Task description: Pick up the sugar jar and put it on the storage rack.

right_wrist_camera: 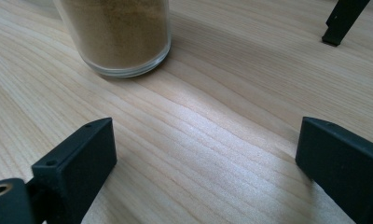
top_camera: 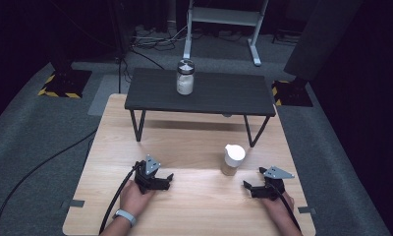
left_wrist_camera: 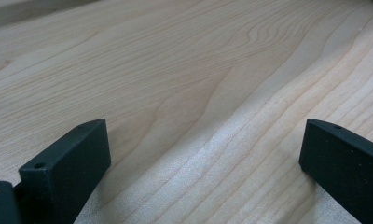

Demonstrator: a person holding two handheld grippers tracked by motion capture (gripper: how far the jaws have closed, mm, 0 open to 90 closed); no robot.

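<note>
- Nothing is picked up yet: my right gripper (top_camera: pixel 256 183) rests on the wooden table (top_camera: pixel 194 206) at lower right of the high view, jaws wide apart and empty.
- My left gripper (top_camera: pixel 166 181) sits at lower centre-left, jaws likewise apart over bare wood.
- The jar of brown powder (top_camera: pixel 233 160), white lid on, stands just up-left of my right gripper; in the right gripper view it is at upper left (right_wrist_camera: pixel 117 35), untouched.
- Grasping and moving it all remain, I judge.
- A second jar with white contents (top_camera: pixel 185 77) stands on the small black table (top_camera: pixel 199 93) at upper centre; one black leg (right_wrist_camera: pixel 341 21) is near, not blocking.
</note>
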